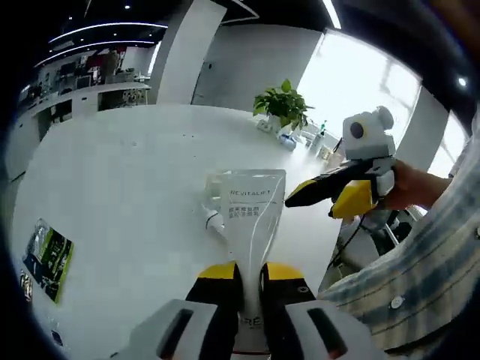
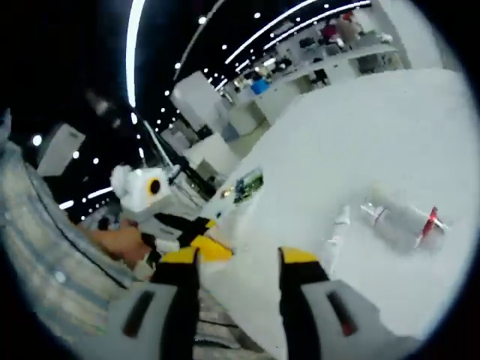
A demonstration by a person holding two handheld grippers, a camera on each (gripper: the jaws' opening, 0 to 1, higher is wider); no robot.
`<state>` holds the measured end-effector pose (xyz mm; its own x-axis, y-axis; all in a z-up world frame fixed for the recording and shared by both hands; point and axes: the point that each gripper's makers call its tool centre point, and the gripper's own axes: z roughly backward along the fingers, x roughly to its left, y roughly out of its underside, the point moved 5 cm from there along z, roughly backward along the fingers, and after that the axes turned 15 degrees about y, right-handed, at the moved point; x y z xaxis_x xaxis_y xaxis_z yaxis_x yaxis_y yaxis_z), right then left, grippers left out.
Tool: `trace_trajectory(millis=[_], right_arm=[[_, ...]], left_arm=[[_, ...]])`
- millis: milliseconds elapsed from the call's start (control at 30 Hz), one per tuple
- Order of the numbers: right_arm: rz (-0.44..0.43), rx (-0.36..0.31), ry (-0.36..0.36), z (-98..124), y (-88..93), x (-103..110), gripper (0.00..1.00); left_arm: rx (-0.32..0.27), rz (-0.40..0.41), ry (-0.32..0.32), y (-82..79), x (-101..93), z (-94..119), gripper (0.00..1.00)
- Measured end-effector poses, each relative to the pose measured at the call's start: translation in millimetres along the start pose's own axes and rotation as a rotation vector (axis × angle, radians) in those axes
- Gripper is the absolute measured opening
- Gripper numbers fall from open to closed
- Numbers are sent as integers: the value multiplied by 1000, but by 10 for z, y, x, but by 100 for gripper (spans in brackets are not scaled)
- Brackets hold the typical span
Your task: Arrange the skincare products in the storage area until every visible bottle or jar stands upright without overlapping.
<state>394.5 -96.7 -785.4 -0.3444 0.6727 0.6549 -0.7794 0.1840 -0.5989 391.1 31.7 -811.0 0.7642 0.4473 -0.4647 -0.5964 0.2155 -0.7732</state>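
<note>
A clear pouch (image 1: 250, 214) printed REVITALIFT runs up from between my left gripper's (image 1: 253, 274) yellow-tipped jaws, which are shut on its lower end. A small white tube (image 1: 213, 220) lies on the white table (image 1: 127, 180) just left of the pouch. My right gripper (image 1: 300, 195) comes in from the right, held by a hand, its tip close to the pouch's upper right corner. In the right gripper view my right gripper (image 2: 240, 259) stands open with nothing between its jaws. Beyond it lie a white tube (image 2: 337, 229) and a clear pack with a red mark (image 2: 405, 220). The left gripper (image 2: 196, 238) shows at the left.
A green leaflet (image 1: 46, 259) lies near the table's left edge and appears as the leaflet (image 2: 247, 184) at the far edge. A potted plant (image 1: 283, 105) and small items stand at the table's far end. A person's striped sleeve (image 1: 420, 277) fills the lower right.
</note>
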Motion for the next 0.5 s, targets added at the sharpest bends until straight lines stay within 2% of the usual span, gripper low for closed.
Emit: trace_trajectory(millis=[100, 200, 267, 367, 433, 500], right_arm=[[-119, -76, -17, -61, -146, 87, 40], [-169, -112, -24, -99, -251, 169, 41], [-191, -122, -25, -110, -281, 183, 41], [-292, -72, -38, -149, -295, 248, 33], [-282, -104, 7, -161, -314, 187, 25], [-321, -96, 0, -133, -292, 199, 24]], left_arm=[[-34, -66, -39, -185, -69, -6, 9], [-15, -158, -59, -298, -144, -41, 9], [4, -201, -63, -324, -209, -79, 9], [23, -273, -75, -351, -304, -121, 9], [26, -288, -92, -358, -323, -123, 10], [34, -312, -99, -361, -349, -122, 10]])
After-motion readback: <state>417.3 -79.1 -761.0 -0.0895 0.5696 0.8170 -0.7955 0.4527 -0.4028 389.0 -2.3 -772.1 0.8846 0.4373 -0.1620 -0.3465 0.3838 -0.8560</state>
